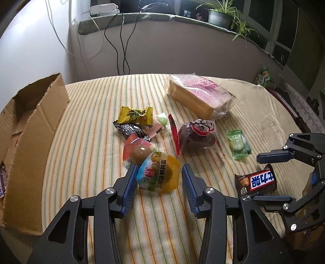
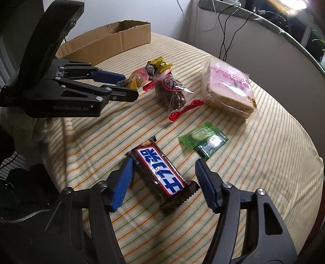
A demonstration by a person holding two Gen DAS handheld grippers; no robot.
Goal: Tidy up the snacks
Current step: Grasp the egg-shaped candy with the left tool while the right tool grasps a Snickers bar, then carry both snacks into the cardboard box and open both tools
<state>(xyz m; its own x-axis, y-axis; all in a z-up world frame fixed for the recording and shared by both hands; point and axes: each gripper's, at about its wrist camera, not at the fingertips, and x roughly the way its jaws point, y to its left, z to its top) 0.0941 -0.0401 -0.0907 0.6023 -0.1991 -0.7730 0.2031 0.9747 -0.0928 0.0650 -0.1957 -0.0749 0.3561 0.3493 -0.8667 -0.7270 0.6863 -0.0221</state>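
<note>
Tools point(image 1: 158, 178) number two; chocolate bar point(image 2: 160, 172), one.

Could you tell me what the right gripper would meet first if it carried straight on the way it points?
Probably the brown chocolate bar with the blue-and-white label, lying between the right gripper's open jaws on the striped cloth.

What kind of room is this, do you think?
Probably a room in a home: a striped cloth covers the surface with the snacks, a potted plant stands on the window ledge, and cables hang down the wall.

Striped cloth point(image 1: 97, 105) — snack packets point(image 1: 134, 119), bread point(image 1: 199, 95), cardboard box point(image 1: 38, 130).
</note>
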